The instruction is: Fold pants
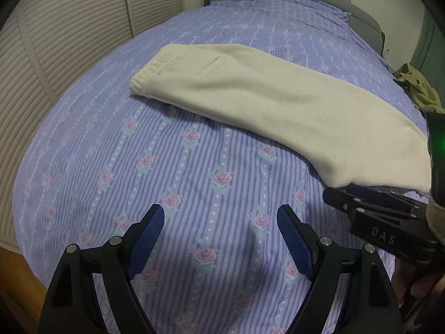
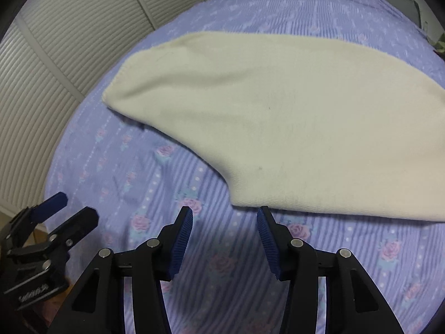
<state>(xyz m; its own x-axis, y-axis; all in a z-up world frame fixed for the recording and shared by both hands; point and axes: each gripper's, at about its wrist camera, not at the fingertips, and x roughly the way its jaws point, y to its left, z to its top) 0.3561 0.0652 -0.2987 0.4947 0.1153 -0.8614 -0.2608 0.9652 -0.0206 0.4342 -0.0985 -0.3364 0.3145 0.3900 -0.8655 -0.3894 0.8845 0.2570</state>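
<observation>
Over the flowered bedsheet [image 1: 194,153] my left gripper [image 1: 220,217] hangs wide apart, gripping nothing. My right gripper [image 2: 224,214] stands half open and empty, just short of the cream pants [image 2: 278,111], which lie flat across the bed.

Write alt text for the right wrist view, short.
Cream pants, folded lengthwise, lie across a purple floral bedsheet. The right hand-held gripper is open just short of their near edge, nothing between its pads. The left hand-held gripper shows at lower left, also open.
</observation>
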